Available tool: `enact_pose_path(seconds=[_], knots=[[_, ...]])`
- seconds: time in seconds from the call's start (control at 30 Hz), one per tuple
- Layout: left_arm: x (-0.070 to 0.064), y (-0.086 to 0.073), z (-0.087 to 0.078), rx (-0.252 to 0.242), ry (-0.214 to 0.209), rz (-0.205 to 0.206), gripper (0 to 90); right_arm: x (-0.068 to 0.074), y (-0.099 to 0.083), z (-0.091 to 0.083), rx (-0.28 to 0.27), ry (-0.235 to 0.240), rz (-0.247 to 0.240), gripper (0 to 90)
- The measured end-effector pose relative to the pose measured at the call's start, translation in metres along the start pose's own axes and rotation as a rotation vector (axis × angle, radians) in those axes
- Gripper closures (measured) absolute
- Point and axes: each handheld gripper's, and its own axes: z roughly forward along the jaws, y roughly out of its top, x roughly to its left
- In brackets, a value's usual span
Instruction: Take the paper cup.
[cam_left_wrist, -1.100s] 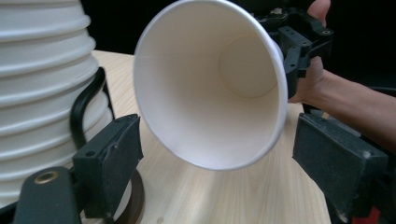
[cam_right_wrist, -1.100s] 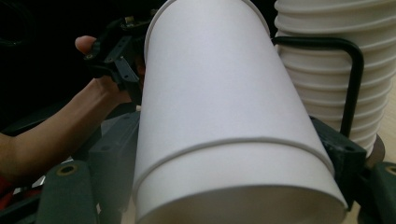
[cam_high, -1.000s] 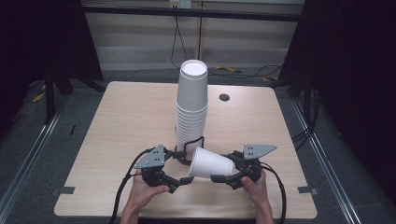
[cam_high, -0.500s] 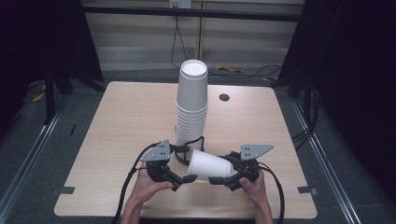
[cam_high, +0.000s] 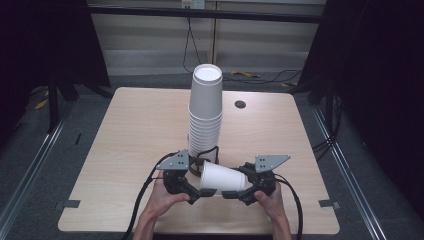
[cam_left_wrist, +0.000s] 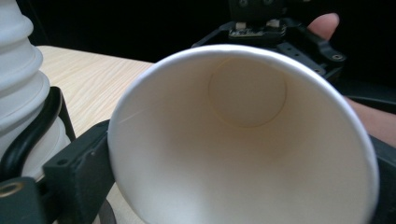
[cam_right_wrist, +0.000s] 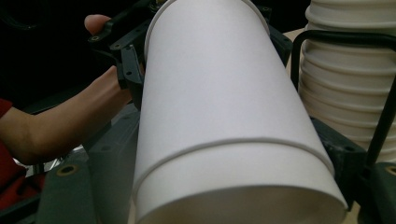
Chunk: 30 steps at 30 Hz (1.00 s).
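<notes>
High view: a white paper cup lies on its side, held in the air just above the near edge of the wooden table, between the two grippers. Its wide mouth points toward the left gripper, its narrower base toward the right gripper. Each gripper is held in a hand; the left hand and right hand come in from the bottom edge. Just behind the held cup stands a tall stack of white cups, upside down, near the table's middle. A small dark hole sits in the tabletop to the right of the stack, well apart from the grippers.

Left gripper view: looks straight into the open mouth of the cup, round bottom visible inside. Black jaws sit against the rim on either side, clamped on the mouth end. The ribbed stack stands at the left edge with a black cable across it. The other gripper shows beyond the cup.

Right gripper view: the cup's outer wall runs away from the camera, two nested rims showing near the lens. Jaws press both flanks, closed on the cup. The left hand and the stack show behind.
</notes>
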Motion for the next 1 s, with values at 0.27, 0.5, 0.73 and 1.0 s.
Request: enact_pose_path(seconds=[0.27,0.5,0.73,1.0], knots=[[0.002,-0.0007,0.0061,-0.024,-0.038,-0.029,3.9,-0.0001,0.0007,-0.0002,0.006,0.005,-0.002,22.4],[0.0023,-0.0012,0.008,-0.006,-0.054,-0.037,5.1,-0.0007,-0.0003,0.0006,0.018,0.016,-0.006,22.4],[0.002,0.001,0.0023,-0.015,-0.079,-0.033,8.7,-0.0016,-0.0002,-0.0004,0.005,0.042,-0.012,21.0],[-0.0005,0.0027,0.0002,0.011,-0.048,-0.026,8.9,-0.0013,-0.0012,0.0019,-0.002,0.013,-0.011,15.4]])
